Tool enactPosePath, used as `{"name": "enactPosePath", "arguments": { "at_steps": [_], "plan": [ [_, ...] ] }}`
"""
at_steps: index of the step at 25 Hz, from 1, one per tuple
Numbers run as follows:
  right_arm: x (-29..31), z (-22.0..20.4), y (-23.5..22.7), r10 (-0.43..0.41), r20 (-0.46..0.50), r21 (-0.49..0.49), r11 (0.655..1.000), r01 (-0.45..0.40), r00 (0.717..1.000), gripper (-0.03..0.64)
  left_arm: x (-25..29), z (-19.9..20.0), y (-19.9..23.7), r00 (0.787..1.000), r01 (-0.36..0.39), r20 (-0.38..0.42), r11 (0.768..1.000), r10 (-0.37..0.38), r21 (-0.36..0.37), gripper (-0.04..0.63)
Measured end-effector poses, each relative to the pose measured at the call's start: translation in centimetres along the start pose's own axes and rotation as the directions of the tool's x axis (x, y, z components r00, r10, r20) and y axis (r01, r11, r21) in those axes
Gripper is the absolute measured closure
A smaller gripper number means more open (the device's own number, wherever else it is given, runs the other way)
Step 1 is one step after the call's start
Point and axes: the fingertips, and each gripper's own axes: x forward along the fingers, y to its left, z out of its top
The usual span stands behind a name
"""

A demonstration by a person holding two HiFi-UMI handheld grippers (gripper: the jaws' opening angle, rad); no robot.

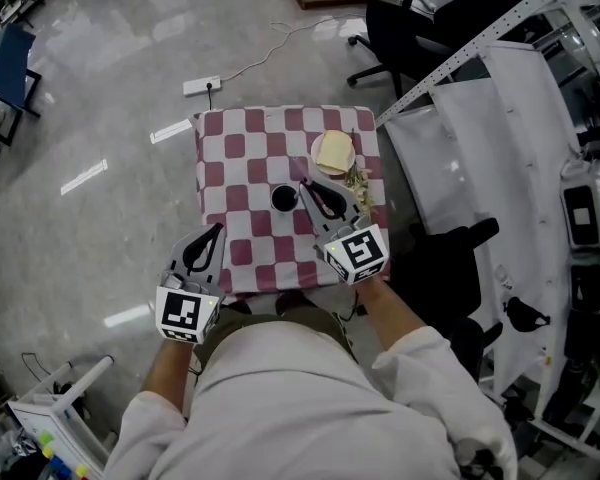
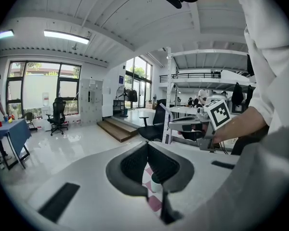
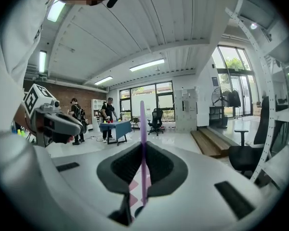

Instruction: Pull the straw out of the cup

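Observation:
A dark-mouthed cup (image 1: 283, 198) stands mid-table on the red-and-white checked cloth (image 1: 242, 146). My right gripper (image 1: 308, 190) hovers just right of it, shut on a thin purple straw (image 3: 143, 143). The straw stands upright between the jaws, with its top well above them and its lower end below them, over the cloth. My left gripper (image 1: 208, 240) is at the table's near left edge, shut with nothing in it. In the left gripper view the closed jaws (image 2: 147, 147) frame the cup (image 2: 155, 183), pale from the side, with the right gripper (image 2: 195, 124) to its right.
A plate with yellow food (image 1: 333, 153) sits at the table's far right, with scraps beside it. Black office chairs (image 1: 405, 28) and a metal frame (image 1: 480, 48) stand to the right. A power strip (image 1: 202, 86) lies on the floor beyond the table.

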Motion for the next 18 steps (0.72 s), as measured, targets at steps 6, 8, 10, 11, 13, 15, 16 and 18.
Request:
{"name": "enactPosePath", "arguments": {
  "at_steps": [6,8,10,11,13,15,16,18],
  "plan": [
    [-2.4,2.6,0.0,-0.026,0.065,0.033,0.999,0.023,0.998,0.588,0.5,0.2,-0.8,1.0,0.029,0.008,1.0,-0.029,0.008,0.592],
    [-3.2,3.4,0.0,-0.035,0.085,0.043,0.999,0.032,0.996,0.588,0.7,0.3,-0.9,0.999,0.038,0.01,0.999,-0.038,0.011,0.592],
    [-4.0,4.0,0.0,-0.043,0.099,0.053,0.998,0.038,0.994,0.589,0.7,0.4,-1.0,0.999,0.046,0.011,0.999,-0.046,0.014,0.591],
    [-4.4,4.2,0.1,-0.047,0.104,0.057,0.998,0.041,0.993,0.588,0.8,0.4,-1.1,0.999,0.049,0.012,0.999,-0.049,0.016,0.591],
    [-5.1,4.6,0.0,-0.056,0.115,0.067,0.997,0.049,0.992,0.589,0.9,0.5,-1.2,0.998,0.056,0.014,0.998,-0.056,0.02,0.592],
    [-5.8,4.8,-0.1,-0.067,0.122,0.075,0.996,0.058,0.99,0.589,1.0,0.7,-1.4,0.998,0.061,0.016,0.998,-0.062,0.024,0.592],
    [-6.2,4.9,-0.2,-0.071,0.124,0.079,0.995,0.062,0.99,0.589,1.0,0.7,-1.5,0.998,0.064,0.017,0.998,-0.064,0.025,0.592],
    [-7.0,4.9,-0.4,-0.081,0.129,0.092,0.993,0.07,0.988,0.589,1.0,0.8,-1.7,0.998,0.068,0.017,0.997,-0.069,0.027,0.592]
  ]
}}
